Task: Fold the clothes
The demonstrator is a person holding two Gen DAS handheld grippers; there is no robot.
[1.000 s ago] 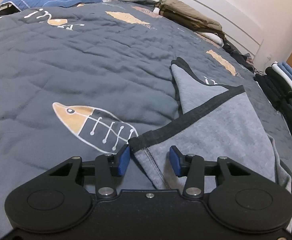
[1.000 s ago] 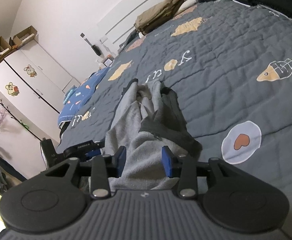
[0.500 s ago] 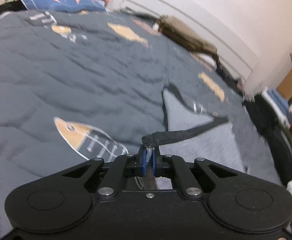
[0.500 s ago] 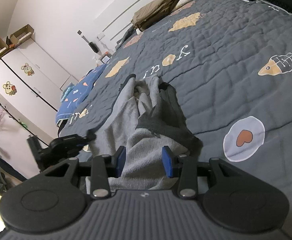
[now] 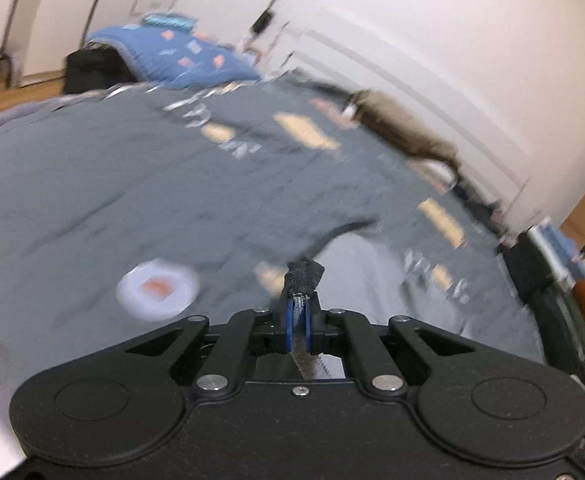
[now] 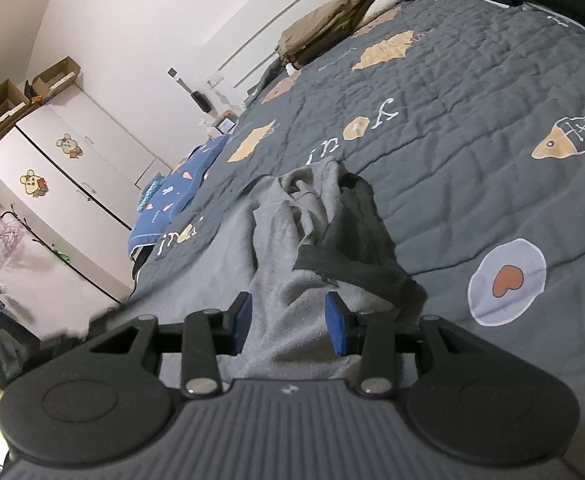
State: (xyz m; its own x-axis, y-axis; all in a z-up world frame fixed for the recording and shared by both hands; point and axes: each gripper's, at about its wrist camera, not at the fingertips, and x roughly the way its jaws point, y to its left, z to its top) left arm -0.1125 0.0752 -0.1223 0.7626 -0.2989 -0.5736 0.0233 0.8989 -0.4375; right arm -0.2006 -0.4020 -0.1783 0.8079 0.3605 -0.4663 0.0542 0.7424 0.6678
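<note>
While the left gripper [image 5: 299, 322] pinches the dark hem of the grey garment [image 6: 292, 280] at lower centre, the right gripper [image 6: 288, 322] straddles bunched cloth, jaws spread; that thin grip could slip and collapse the fold on the quilt [image 6: 472, 128].

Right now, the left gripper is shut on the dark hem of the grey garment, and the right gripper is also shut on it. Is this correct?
Not quite. The right gripper is open: in the right wrist view its pads stand apart around the grey garment. The left gripper is shut on the dark hem.
</note>
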